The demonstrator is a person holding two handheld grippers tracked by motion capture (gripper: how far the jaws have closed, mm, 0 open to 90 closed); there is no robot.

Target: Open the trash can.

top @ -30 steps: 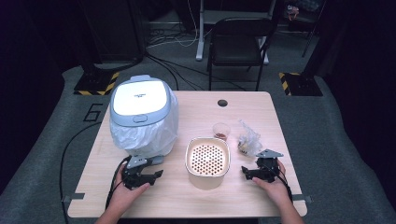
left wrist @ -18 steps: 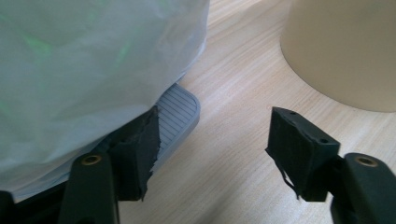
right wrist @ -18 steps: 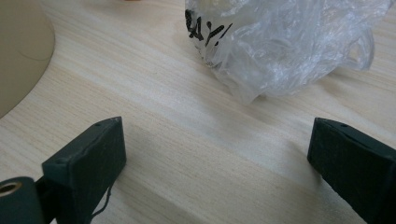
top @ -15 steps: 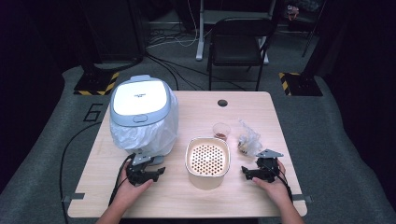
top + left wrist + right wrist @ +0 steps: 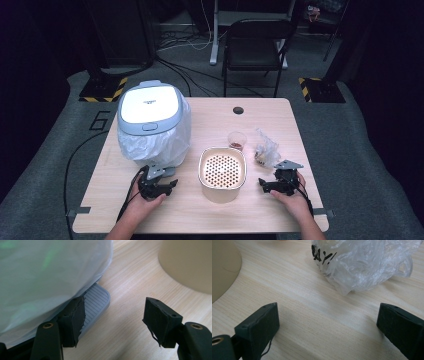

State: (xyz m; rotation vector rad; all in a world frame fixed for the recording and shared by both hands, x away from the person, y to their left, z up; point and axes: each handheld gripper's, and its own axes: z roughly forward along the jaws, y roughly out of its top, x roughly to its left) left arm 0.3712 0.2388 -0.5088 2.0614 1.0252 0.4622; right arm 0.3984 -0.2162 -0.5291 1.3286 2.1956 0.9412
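2 grippers rest with jaws spread, holding nothing. Left gripper point(image 5: 170, 183) sits just below the white-and-grey lidded bin with plastic liner point(image 5: 151, 125); its grey ribbed pedal point(image 5: 96, 300) lies straight ahead, long axis across the jaws. Right gripper point(image 5: 263, 184) is farther.

The white plastic liner bag point(image 5: 47, 272) hides most of the grey ribbed pedal point(image 5: 96, 301) beneath it and runs off the left gripper view's top and left edges. The contents of the crumpled clear plastic bag point(image 5: 364, 262) are cut off at the top edge, and its black lettering is unreadable. The contents of the small clear cup point(image 5: 236, 139) are too small to identify.
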